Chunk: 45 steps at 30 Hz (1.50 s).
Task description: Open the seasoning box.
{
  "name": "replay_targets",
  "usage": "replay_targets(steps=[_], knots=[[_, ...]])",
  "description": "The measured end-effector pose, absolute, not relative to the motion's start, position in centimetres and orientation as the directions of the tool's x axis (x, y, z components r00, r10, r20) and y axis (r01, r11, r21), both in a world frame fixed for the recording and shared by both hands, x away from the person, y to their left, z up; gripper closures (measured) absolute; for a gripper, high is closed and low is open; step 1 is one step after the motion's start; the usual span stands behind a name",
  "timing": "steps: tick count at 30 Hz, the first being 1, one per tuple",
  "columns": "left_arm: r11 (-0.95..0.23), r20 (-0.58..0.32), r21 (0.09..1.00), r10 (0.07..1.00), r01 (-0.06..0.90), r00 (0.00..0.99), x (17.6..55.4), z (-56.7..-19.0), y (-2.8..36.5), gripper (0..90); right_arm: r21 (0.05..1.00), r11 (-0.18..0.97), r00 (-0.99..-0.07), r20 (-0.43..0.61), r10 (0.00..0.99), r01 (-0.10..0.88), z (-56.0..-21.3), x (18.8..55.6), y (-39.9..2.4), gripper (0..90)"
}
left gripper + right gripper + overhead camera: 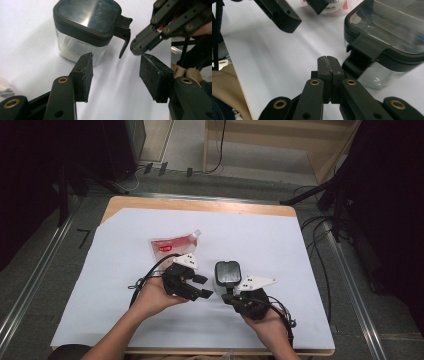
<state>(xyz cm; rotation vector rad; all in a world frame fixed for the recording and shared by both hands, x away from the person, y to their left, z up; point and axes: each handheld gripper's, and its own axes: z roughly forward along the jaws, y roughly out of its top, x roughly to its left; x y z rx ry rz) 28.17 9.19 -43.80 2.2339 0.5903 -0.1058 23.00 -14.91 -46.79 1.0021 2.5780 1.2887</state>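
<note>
Table (150, 210) wearing a white sheet (280, 245) across nearly its whole top; everything I am working with is sitting on that sheet.

Clear jar (226, 276) with a dark lid (87, 17) is standing upright near the middle of the sheet, toward my side. Its lid latch (123, 32) is hanging down the side that is facing my right gripper (328, 65).

Red-and-white pouch (172, 246) is lying flat farther back and to the left, well apart from the jar, untouched.

I am holding my left gripper (115, 75) just left of the jar with its fingers (83, 72) released: a wide gap between the pads, bare sheet between them, nothing grasped.

I am keeping my right gripper clenched, pads pressed flat together with nothing between them, the tip sitting just beside the latch, close but, as far as I can tell, not touching it.

Judging the step: I am lining up to flip that latch with the closed right tip. To do it well, I should be bracing the jar body first with the open left pads, squarely on the clear wall below the lid, so the jar is not sliding on the smooth sheet. Then I should be catching the latch's lower edge and levering upward, not shoving sideways.
</note>
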Motion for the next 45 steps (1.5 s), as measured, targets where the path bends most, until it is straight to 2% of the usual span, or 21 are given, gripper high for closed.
replay_targets(steps=[15,29,45], knots=[[-0.572,-0.262,0.685,0.384,0.451,0.885,28.3,-43.8,9.6,44.9,0.726,0.428,-0.77,0.218,0.599,0.538,-47.9,23.5,-14.2,90.0],[-0.578,-0.261,0.683,0.377,0.446,0.889,28.4,-44.0,9.6,44.1,0.723,0.433,-0.768,0.209,0.605,0.538,-47.8,23.5,-14.6,90.0],[-0.579,-0.25,0.687,0.377,0.438,0.892,28.3,-43.9,9.7,43.9,0.716,0.394,-0.725,0.224,0.651,0.576,-47.6,23.7,-16.0,90.0]])
